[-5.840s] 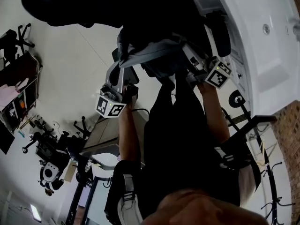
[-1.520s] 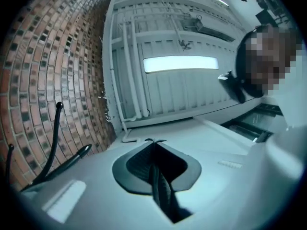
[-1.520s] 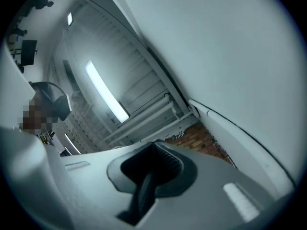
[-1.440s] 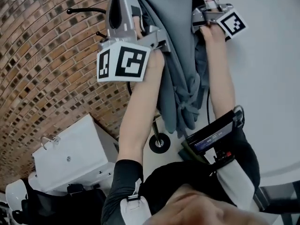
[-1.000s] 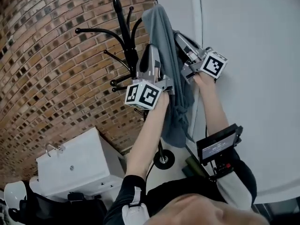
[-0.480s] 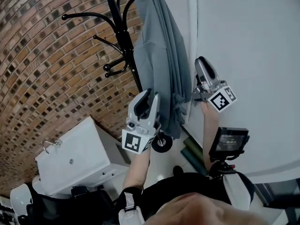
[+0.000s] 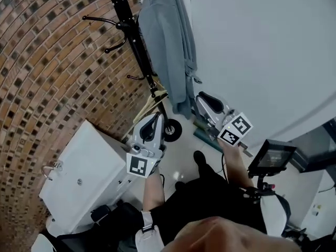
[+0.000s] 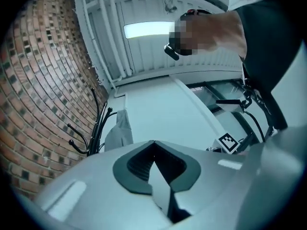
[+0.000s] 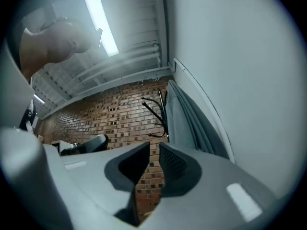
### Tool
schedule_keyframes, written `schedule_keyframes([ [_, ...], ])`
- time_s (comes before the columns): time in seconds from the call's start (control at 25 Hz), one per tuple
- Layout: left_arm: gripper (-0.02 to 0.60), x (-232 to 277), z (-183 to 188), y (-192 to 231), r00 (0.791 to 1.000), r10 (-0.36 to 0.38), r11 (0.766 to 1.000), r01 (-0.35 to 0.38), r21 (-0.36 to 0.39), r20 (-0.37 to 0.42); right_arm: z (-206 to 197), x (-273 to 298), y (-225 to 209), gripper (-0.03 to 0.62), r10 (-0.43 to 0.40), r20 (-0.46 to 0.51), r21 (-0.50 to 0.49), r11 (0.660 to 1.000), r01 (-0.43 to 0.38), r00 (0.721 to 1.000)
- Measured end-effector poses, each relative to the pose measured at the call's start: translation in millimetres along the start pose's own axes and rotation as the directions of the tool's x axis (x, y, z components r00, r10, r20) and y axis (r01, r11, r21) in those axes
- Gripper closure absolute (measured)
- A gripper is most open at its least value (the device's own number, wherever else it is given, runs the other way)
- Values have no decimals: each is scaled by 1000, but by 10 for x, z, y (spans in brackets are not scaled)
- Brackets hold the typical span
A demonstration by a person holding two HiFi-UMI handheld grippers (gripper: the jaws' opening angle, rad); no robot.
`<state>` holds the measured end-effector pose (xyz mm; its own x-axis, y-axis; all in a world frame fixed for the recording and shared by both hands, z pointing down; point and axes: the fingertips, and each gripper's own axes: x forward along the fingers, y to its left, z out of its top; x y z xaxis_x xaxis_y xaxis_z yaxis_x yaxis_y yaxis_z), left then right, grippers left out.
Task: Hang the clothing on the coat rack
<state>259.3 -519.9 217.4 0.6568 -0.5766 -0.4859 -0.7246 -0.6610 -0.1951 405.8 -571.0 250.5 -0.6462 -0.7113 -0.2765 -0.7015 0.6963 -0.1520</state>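
A grey garment (image 7: 168, 41) hangs from the top of the black coat rack (image 7: 131, 35), which stands where the brick wall meets the white wall. Both grippers are low and well clear of it. My left gripper (image 7: 156, 118) is shut and empty; in its own view its tips (image 8: 153, 142) meet, with the garment (image 8: 119, 133) and rack (image 8: 96, 128) far off. My right gripper (image 7: 202, 96) holds a narrow gap (image 9: 154, 147) between jaws that are closing on nothing. Beyond it hangs the garment (image 9: 184, 123) on the rack (image 9: 160, 114).
A white cabinet (image 7: 84, 177) stands at the lower left against the brick wall (image 7: 42, 62). A black wheel (image 7: 172, 130) and green flat items (image 7: 202, 135) lie at the rack's foot. A small screen (image 7: 273, 156) is mounted by the person's right arm.
Both grippers have let go of the garment and drawn back and down from the rack. The garment now hangs by itself. The left jaws have shut.
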Motion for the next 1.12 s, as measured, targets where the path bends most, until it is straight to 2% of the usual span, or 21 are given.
schedule_keyframes([
  [0.12, 578, -161, 60, -157, 999, -31, 999, 31, -41, 7, -107, -265, 316, 558, 2, -47, 4, 1000, -2, 999],
  [0.28, 578, -396, 230, -452, 996, -92, 995, 92, -29, 5, -147, -544, 780, 591, 61, -67, -13, 998, -62, 996],
  [0.4, 578, -511, 273, -570, 996, -84, 996, 84, -34, -9, -177, -677, 953, 594, 97, -82, -38, 994, -100, 992],
  [0.56, 578, -492, 251, -815, 998, -59, 997, 59, -41, -15, -91, -938, 892, 594, 106, -72, -72, 991, -111, 992],
  [0.8, 578, -129, 175, -1400, 997, -48, 999, 47, -27, -56, 219, -1336, 565, 594, 143, -53, -94, 984, -148, 988],
  [1.12, 578, -9, 243, -1902, 991, 57, 998, -59, -9, -121, 432, -1725, 510, 594, 243, -60, -88, 965, -247, 968],
])
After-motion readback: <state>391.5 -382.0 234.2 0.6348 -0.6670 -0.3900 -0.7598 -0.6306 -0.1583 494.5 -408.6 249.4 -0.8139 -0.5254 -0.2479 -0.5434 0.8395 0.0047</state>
